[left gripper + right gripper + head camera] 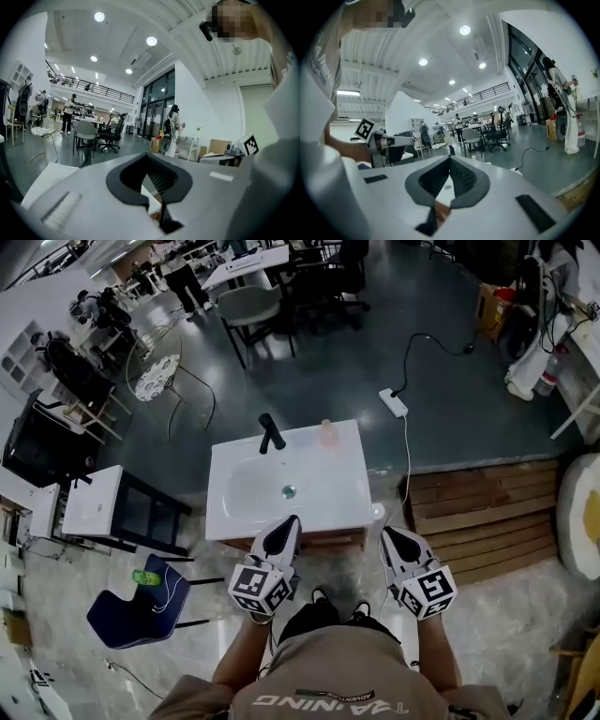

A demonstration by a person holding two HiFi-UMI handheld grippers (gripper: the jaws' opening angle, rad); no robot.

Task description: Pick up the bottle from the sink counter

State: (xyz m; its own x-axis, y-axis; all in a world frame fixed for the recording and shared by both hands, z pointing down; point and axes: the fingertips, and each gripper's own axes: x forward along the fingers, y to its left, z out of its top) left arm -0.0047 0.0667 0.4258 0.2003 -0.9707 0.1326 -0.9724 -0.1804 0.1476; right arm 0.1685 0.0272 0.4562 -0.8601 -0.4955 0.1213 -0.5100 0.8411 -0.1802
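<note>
In the head view a small pale pink bottle [327, 433] stands upright at the back right of the white sink counter [337, 498], to the right of the black faucet [270, 433]. My left gripper [291, 520] hovers over the counter's front edge, shut and empty. To the right of the counter's front corner my right gripper [386, 532] is also shut and holds nothing. Both are well short of the bottle. In the left gripper view my left gripper [148, 156] shows jaws closed together. My right gripper [450, 159] looks the same in the right gripper view, with the faucet [451, 150] just beyond its tips.
A blue chair [131, 610] with a green item on it sits at the lower left. A second white basin on a black stand [94, 502] is left of the counter. Wooden decking [478, 517] lies to the right. A power strip [394, 403] and cable lie behind the counter.
</note>
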